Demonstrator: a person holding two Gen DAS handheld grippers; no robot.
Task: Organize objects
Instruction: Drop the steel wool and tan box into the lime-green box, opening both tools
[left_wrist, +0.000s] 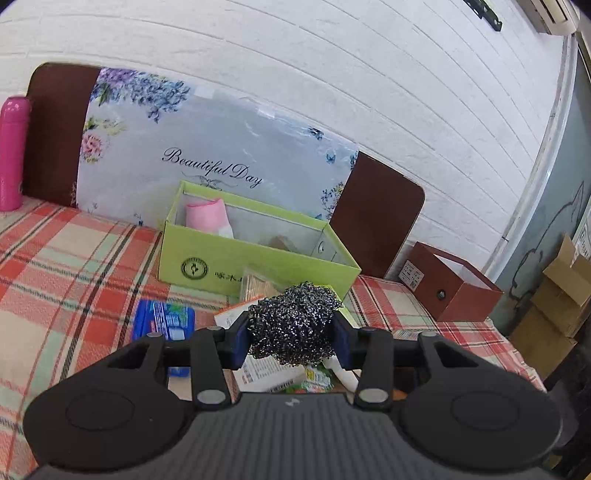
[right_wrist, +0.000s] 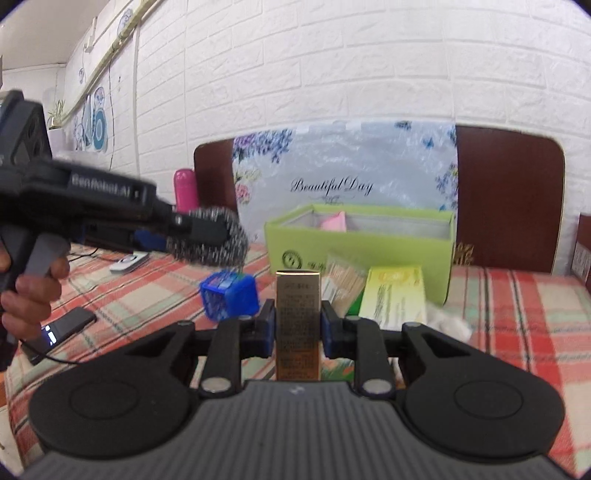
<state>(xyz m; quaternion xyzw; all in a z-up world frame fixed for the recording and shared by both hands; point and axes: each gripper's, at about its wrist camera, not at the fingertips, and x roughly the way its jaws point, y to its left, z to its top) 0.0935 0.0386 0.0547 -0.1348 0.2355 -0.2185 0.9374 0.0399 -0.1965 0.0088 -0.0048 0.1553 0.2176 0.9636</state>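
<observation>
Holding steel scrubber (left_wrist: 295, 325) in left gripper (left_wrist: 293, 338), pads pinching it; right gripper (right_wrist: 297, 328) clamps gold box (right_wrist: 297, 325) — both short of green bin (left_wrist: 255, 254). Bin holds pink item (left_wrist: 208, 218); blue pack (left_wrist: 164, 319), toothpicks (right_wrist: 343, 284), yellow packet (right_wrist: 395, 299) remain on plaid cloth (left_wrist: 74, 266) — judged early-to-middle.

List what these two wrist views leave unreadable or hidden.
- Green box contents: left wrist view, near wall hides all but a pink item.
- Gold box print: right wrist view, too small and blurred.
- Steel-wool scourer: right wrist view, motion-blurred.
</observation>
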